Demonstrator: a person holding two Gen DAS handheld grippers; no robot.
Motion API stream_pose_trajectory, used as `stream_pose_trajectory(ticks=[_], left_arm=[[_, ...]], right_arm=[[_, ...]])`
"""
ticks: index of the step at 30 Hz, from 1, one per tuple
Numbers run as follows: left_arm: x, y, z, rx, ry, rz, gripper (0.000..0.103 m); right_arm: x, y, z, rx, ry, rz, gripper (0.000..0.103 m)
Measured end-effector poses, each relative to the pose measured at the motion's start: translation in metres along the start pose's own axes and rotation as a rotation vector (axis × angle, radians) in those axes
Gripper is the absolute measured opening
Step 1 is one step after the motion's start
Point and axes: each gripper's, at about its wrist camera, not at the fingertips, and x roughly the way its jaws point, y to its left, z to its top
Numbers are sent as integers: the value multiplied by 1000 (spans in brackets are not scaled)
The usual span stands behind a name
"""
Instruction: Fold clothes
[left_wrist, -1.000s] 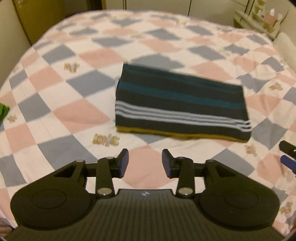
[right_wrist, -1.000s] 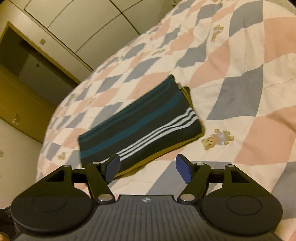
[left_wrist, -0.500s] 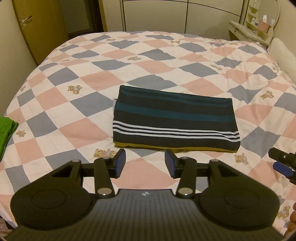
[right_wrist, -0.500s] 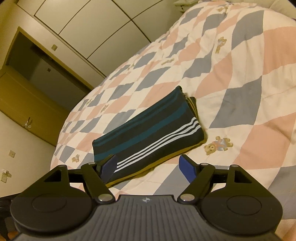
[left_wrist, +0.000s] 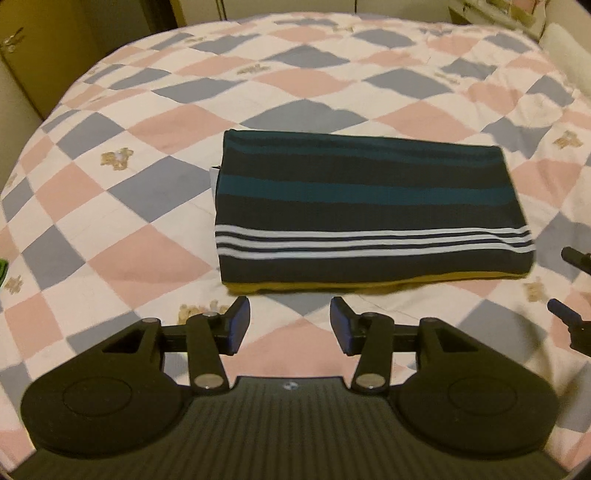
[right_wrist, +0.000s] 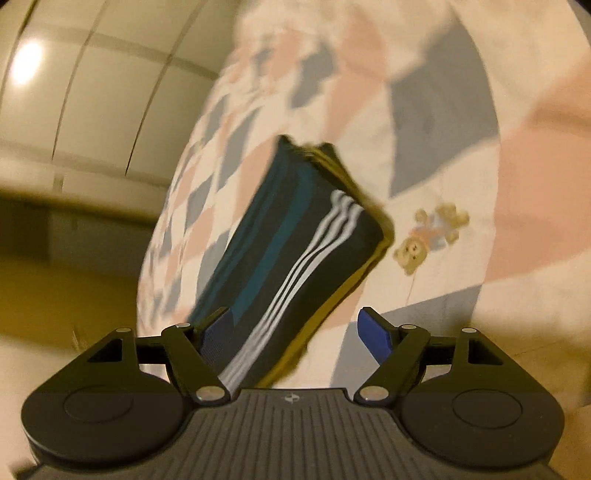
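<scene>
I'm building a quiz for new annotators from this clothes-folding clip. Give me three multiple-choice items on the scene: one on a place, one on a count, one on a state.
1. Where does the folded garment lie?
A. on the checked bedspread
B. on a wooden floor
C. inside a drawer

2. How many thin white stripes cross the garment?
A. one
B. three
C. six

3. How does the left gripper stand?
A. clamped on the garment
C. holding a hanger
B. open, holding nothing

Answers: 1 A, the pink, grey and white quilt surrounds it on all sides. 2 B, three white lines run side by side. 3 B, its fingers are apart, short of the garment's yellow edge.
</scene>
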Motion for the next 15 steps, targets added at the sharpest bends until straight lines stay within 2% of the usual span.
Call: stream_pose_trajectory(ticks=[3,7,11,14,15], left_arm=[[27,8,14,34,6,-4,44],[56,19,33,64,-1,-18,44],[79,32,44,63,-1,-41,44],[94,44,45,45,15,-62,44],[98,47,45,38,22,-66,44]], right_arm=[[30,-27,6,170,-41,28,76],[61,-53,10,308,-123,13,72],[87,-66,15,355,-147,-17,72],[103,-66,19,336,-169,-18,72],[109,-65,21,323,-173,-14,64]])
